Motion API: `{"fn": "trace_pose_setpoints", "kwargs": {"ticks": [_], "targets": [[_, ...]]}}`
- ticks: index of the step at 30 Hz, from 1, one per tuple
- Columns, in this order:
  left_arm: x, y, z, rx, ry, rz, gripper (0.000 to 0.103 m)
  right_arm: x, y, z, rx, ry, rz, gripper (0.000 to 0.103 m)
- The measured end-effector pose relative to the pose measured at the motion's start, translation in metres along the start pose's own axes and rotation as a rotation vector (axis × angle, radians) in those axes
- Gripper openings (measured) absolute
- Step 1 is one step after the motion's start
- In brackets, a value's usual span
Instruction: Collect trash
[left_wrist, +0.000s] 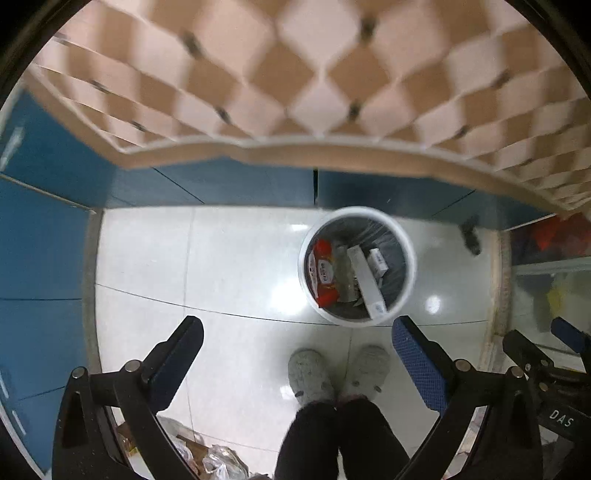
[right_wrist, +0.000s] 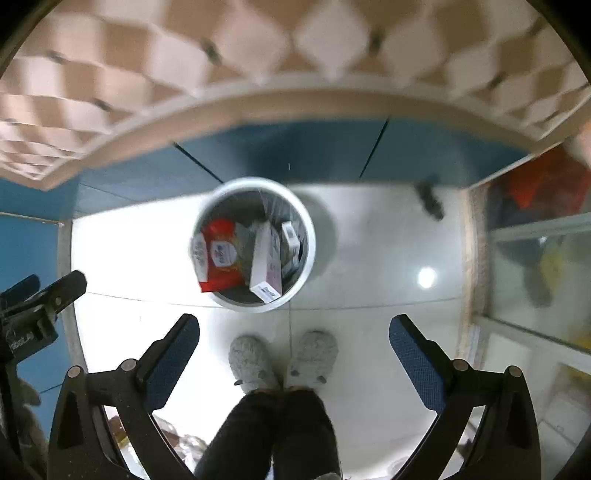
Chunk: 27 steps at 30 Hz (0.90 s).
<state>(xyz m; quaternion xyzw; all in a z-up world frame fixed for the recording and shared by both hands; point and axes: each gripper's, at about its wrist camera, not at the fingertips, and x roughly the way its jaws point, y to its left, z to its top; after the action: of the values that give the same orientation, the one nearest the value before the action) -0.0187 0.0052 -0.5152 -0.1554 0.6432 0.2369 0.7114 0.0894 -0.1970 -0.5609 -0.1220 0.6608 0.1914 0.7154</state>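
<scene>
A white round trash bin (left_wrist: 408, 266) with a dark liner stands on the pale floor below both grippers; it also shows in the right wrist view (right_wrist: 309, 236). Inside lie a red wrapper (left_wrist: 325, 275) (right_wrist: 221, 254), a long white box (left_wrist: 365, 280) (right_wrist: 264, 258) and a smaller white box (left_wrist: 378, 260) (right_wrist: 290, 232). My left gripper (left_wrist: 297, 326) is open and empty, high above the floor, just short of the bin. My right gripper (right_wrist: 294, 325) is open and empty too, likewise above the floor near the bin. Each gripper shows at the other view's edge.
A checkered tan-and-cream tabletop (left_wrist: 295, 74) overhangs the far side, with blue cabinet fronts (left_wrist: 221, 184) under it. The person's grey slippers (left_wrist: 336, 373) and dark trousers stand right below. A glass-fronted cabinet (right_wrist: 535, 258) is at the right. Crumpled bags (left_wrist: 218, 458) lie at the bottom left.
</scene>
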Motion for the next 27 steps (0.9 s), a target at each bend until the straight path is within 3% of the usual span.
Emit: {"fn": "trace_pose_setpoints", "kwargs": {"ticks": [6,14,19,27], "targets": [[-0.125,0.004,-0.021,-0.025,-0.092,-0.036,0.103,-0.139,0.010,-0.029,-0.038,-0.123,0.028,0.103],[-0.264,0.018,-0.051,0.021,-0.223,-0.166,0.103,-0.308,0.021,-0.076,-0.023,-0.267,0.066,0.103],[-0.316,0.036,-0.062,0.071,-0.273,-0.238,0.103,-0.386,0.031,-0.112,0.024,-0.333,0.113,0.103],[-0.377,0.054,-0.091,0.104,-0.315,-0.311,0.103,-0.463,0.050,-0.161,0.024,-0.403,0.168,0.103]]}}
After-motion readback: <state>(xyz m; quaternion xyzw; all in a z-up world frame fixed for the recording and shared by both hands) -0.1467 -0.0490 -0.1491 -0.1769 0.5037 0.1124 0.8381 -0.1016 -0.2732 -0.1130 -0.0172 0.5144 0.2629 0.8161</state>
